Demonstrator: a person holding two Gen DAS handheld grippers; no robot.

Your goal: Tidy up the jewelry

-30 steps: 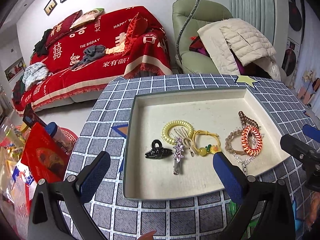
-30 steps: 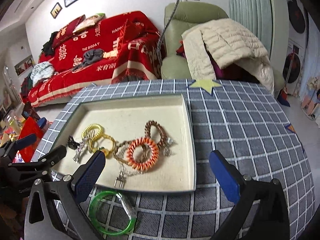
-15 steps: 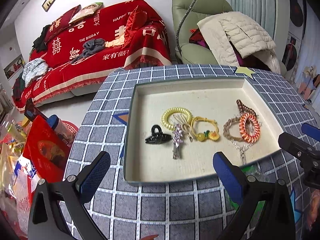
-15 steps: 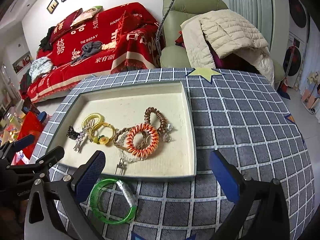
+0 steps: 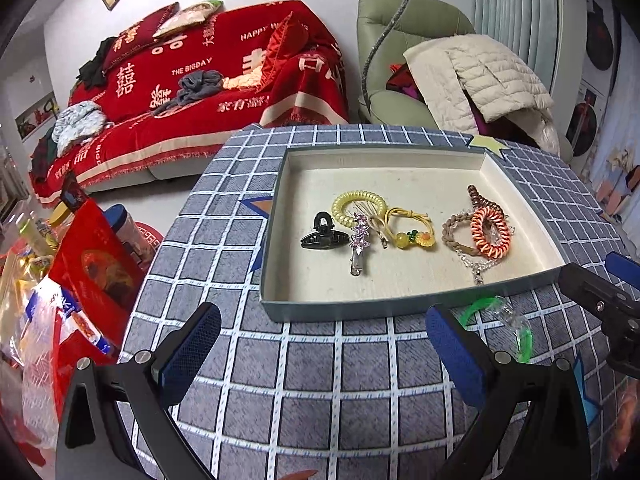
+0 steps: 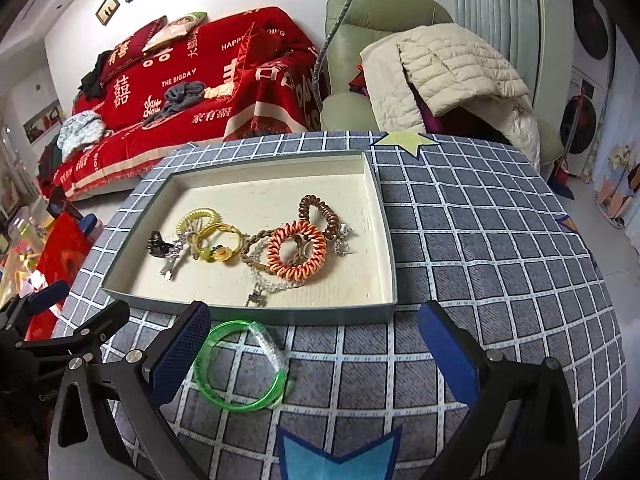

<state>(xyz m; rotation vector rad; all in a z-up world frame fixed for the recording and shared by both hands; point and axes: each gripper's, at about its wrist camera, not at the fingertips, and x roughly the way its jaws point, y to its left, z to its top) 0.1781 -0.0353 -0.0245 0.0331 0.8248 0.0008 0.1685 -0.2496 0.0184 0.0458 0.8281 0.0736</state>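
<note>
A shallow cream tray (image 5: 400, 308) (image 6: 248, 312) sits on the grid-patterned table. In it lie a black claw clip (image 5: 323, 237), a yellow coil hair tie (image 5: 359, 203), a sparkly clip (image 5: 359, 248), a yellow cord tie with charms (image 5: 412, 232), an orange coil tie (image 5: 490, 233) (image 6: 297, 249), a brown coil tie (image 6: 320, 212) and a chain (image 6: 264, 284). A green bangle (image 6: 240, 364) (image 5: 516, 332) lies on the table in front of the tray. My left gripper (image 5: 324, 356) is open and empty before the tray. My right gripper (image 6: 316, 356) is open, with the bangle just inside its left finger.
A red snack bag (image 5: 96, 268) and other packets stand left of the table. A red-covered sofa (image 5: 208, 76) and a green armchair with a jacket (image 5: 460, 76) are behind. The table edge curves off at left and right.
Both grippers have pulled back from the tray toward the table's front. The green bangle has come fully into view between the right gripper's fingers. The items in the tray have not moved.
</note>
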